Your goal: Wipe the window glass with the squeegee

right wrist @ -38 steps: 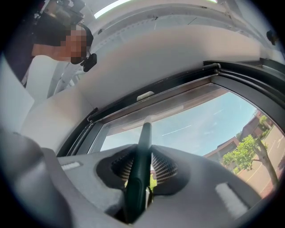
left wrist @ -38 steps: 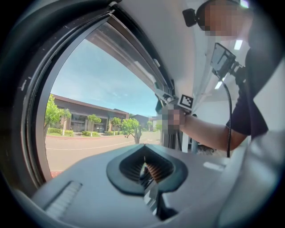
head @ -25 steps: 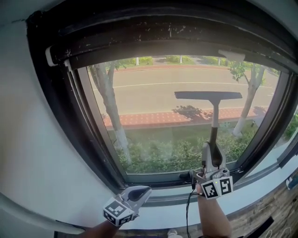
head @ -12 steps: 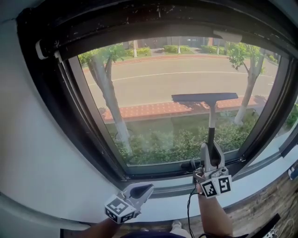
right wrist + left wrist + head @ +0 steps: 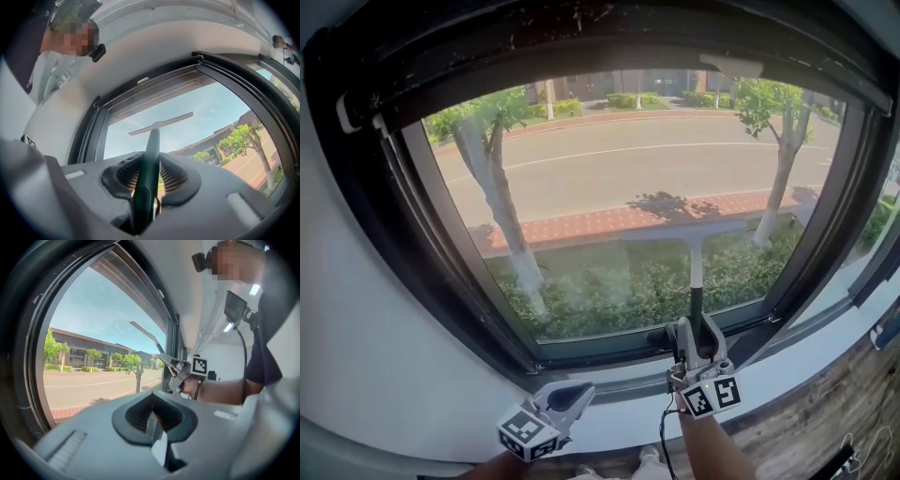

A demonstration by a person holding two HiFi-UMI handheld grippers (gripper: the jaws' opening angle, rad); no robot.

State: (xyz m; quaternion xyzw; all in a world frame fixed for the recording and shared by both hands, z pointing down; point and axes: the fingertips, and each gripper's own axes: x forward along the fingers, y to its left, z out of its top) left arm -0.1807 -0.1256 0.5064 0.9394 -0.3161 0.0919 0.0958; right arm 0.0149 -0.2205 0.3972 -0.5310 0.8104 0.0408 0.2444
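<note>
L gripper [image 5: 565, 401] sat lowest, by the sill [image 5: 825, 330], next to the person's L forearm. Its jaws were together w/ nothing between them, per its own view. R gripper [image 5: 695, 330] was just to the right and a bit higher, jaws clamped on the dark green lower handle of the squeegee [image 5: 695, 286]. The handle ran straight out from between the jaws, up and away from the gripper, dark near the jaws and pale further up. The butt end was hidden inside the gripper body. The squeegee's blade [image 5: 686, 229] crossed the top of the handle, roughly level, in front of the lower-middle window glass [image 5: 581, 248] and well above the R gripper. In head view the blade looked pale and washed out, hard to separate from the grass and brick strip behind it. R gripper view showed it clearer, as a thin T-bar against sky. Couldn't tell whether the blade's edge actually touched the glass. The dark window frame [image 5: 441, 262] was cut off at the top and both sides. Beyond the glass were a hedge [image 5: 609, 298], a tree [image 5: 492, 187] and a road [image 5: 619, 169].
</note>
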